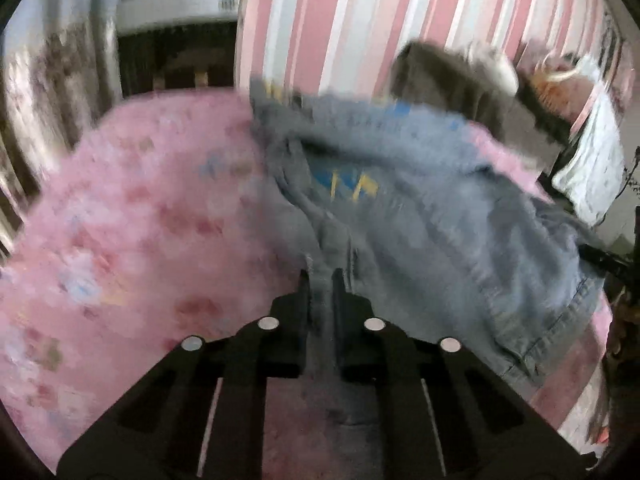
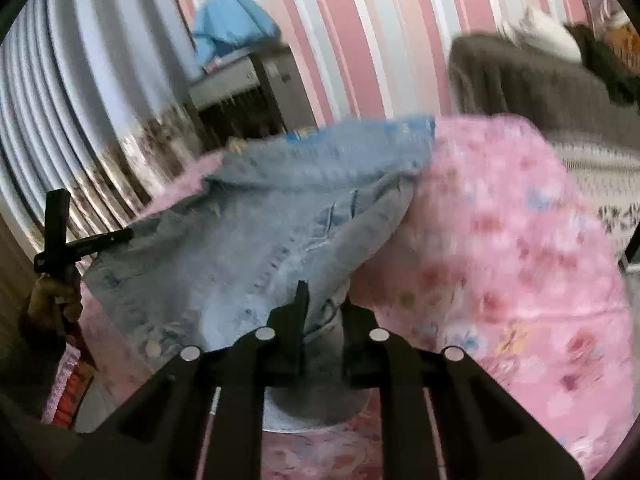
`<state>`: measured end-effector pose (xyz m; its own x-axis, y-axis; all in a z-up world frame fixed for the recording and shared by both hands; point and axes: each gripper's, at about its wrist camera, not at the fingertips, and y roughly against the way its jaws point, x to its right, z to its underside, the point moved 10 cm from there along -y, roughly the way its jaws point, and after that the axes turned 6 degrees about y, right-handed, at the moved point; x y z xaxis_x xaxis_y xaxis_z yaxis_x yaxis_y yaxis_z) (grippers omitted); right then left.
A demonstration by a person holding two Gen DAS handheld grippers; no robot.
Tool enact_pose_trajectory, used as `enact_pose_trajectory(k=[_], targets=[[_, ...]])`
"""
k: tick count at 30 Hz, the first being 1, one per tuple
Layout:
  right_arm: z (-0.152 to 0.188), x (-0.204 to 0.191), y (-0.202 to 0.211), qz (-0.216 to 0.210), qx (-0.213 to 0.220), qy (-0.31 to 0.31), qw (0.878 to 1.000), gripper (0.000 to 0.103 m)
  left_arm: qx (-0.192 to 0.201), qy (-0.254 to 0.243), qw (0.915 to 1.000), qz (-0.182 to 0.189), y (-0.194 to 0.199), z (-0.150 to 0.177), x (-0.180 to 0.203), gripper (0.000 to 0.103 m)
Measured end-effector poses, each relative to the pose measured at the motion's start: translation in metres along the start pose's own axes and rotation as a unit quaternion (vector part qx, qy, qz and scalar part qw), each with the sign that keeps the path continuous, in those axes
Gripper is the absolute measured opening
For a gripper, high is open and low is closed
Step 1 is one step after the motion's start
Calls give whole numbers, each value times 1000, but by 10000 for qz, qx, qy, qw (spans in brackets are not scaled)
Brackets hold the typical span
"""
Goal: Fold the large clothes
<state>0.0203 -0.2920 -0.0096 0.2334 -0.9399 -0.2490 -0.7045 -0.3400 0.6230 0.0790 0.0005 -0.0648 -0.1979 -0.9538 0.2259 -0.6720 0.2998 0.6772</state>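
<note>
On the pink floral bed (image 1: pixel 132 208) lies a denim jacket (image 1: pixel 420 208), its near hem raised at two corners. Left gripper (image 1: pixel 320 280) is pinching a fold of denim between nearly closed fingers; right gripper (image 2: pixel 320 300) likewise clamps the jacket's edge. To fold well, I judge both hands should lift together, keep the hem taut and level between them, carry it toward the collar by the striped wall (image 1: pixel 360 20), and align edges before letting go.

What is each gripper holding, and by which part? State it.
Left gripper and right gripper are both shut on the denim jacket, each pinching a bunched fold at its near edge; blur hides the exact part.
</note>
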Motion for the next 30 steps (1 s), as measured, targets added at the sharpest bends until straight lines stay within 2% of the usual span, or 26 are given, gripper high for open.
enact_pose_trajectory(k=[3, 6, 8, 9, 10, 12, 14, 15, 16, 18, 21, 23, 24, 25, 26, 27, 28, 29, 30], targets=[[-25, -10, 31, -118, 330, 22, 9994, 13, 446, -86, 9990, 26, 44, -27, 5, 8], [-17, -8, 34, -11, 126, 71, 9999, 15, 453, -194, 9988, -1, 57, -30, 11, 8], [3, -1, 27, 178, -58, 61, 9998, 34, 162, -230, 9996, -95, 42, -9, 7, 8], [14, 2, 23, 241, -160, 57, 9996, 56, 48, -189, 9997, -125, 36, 0, 3, 9], [29, 3, 17, 251, -259, 87, 9993, 67, -122, -61, 9998, -144, 26, 17, -4, 13], [52, 9, 11, 286, -405, 65, 9987, 69, -399, 72, 9988, -291, 11, 44, -17, 20], [73, 17, 7, 333, -522, -60, 9981, 76, -478, 180, 9977, -438, 8, 67, -29, 48], [77, 21, 7, 406, -531, -89, 9977, 76, -457, 238, 9974, -499, 9, 73, -33, 83], [84, 26, 5, 553, -593, -102, 9967, 76, -399, 267, 9966, -671, 12, 81, -38, 100], [89, 30, 4, 686, -575, -107, 9959, 76, -404, 182, 9963, -732, 14, 93, -35, 100], [88, 27, 1, 549, -467, -255, 9971, 76, -524, 29, 9958, -749, 9, 103, -28, 100], [90, 25, -10, 591, -608, -172, 9963, 76, -560, -97, 9958, -714, 5, 106, -20, 100], [94, 22, -15, 633, -727, -126, 9953, 64, -583, -150, 9956, -722, 1, 107, -19, 99], [99, 20, -23, 619, -876, -79, 9942, 33, -596, -144, 9959, -660, -3, 107, -15, 92], [100, 19, -25, 687, -867, -41, 9939, 32, -617, -96, 9968, -493, -8, 109, -10, 84], [98, 18, -24, 755, -791, -13, 9940, 21, -571, -102, 9973, -441, -10, 107, -6, 72], [97, 15, -22, 661, -745, -53, 9950, 16, -500, -150, 9981, -316, -11, 105, 0, 43], [95, 13, -19, 573, -687, -96, 9959, 15, -451, -174, 9983, -323, -10, 102, 3, 35], [93, 10, -16, 506, -623, -100, 9967, 13, -420, -147, 9986, -293, -9, 100, 4, 18]])
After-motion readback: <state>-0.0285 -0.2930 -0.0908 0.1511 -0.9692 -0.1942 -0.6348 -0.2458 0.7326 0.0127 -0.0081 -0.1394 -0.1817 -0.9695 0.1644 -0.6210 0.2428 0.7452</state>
